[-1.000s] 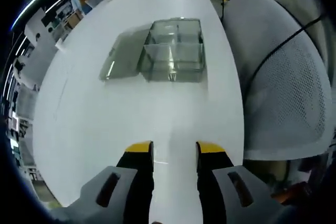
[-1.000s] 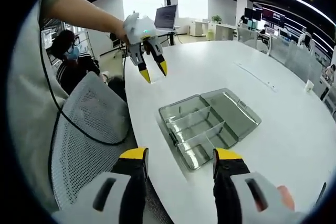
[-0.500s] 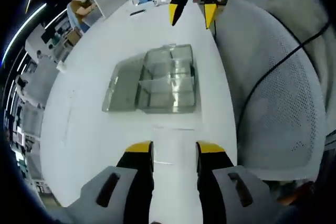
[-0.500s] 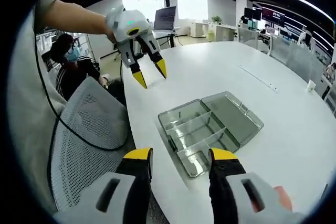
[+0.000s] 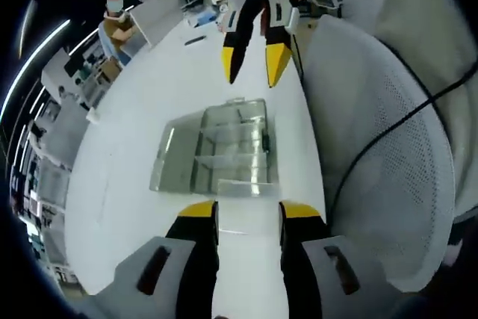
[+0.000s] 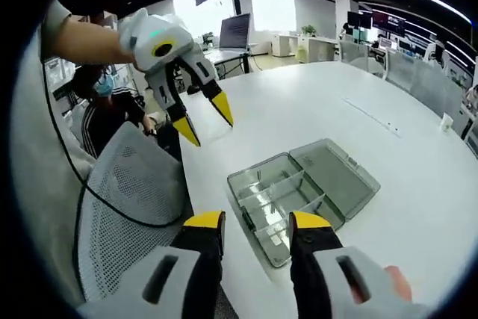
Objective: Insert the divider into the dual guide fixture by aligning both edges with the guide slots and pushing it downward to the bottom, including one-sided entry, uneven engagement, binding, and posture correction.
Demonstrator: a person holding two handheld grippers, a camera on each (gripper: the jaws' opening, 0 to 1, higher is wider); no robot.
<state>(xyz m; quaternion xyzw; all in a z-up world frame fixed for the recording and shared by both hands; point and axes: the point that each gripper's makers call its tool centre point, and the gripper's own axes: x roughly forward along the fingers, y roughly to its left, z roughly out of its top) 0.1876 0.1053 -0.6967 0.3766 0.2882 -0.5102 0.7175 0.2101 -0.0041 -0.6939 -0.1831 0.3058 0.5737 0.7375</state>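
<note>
1. Two grippers are up over the table, and both are empty-handed: the left gripper [image 5: 246, 214] has its yellow-tipped jaws parted with bare white tabletop showing between them, gripping nothing.
2. The right gripper [image 6: 258, 223] also shows a clear gap between its jaws, touching nothing; in the left gripper view it hangs in the air [image 5: 254, 69] beyond the box, tips spread.
3. From the right gripper view, the left gripper [image 6: 203, 116] hovers near the table's edge, jaws wide, well apart from the box.
4. The clear plastic compartment box [image 5: 228, 151] [image 6: 287, 192] lies on the white table [image 5: 127, 184] [image 6: 403, 184] just ahead of both pairs of jaws, its lid [image 6: 336, 173] folded flat beside it.
5. Dividers [image 6: 280, 184] stand inside the box, splitting it into compartments.
6. A grey mesh chair [image 5: 381, 162] [image 6: 123, 199] sits against the table edge.
</note>
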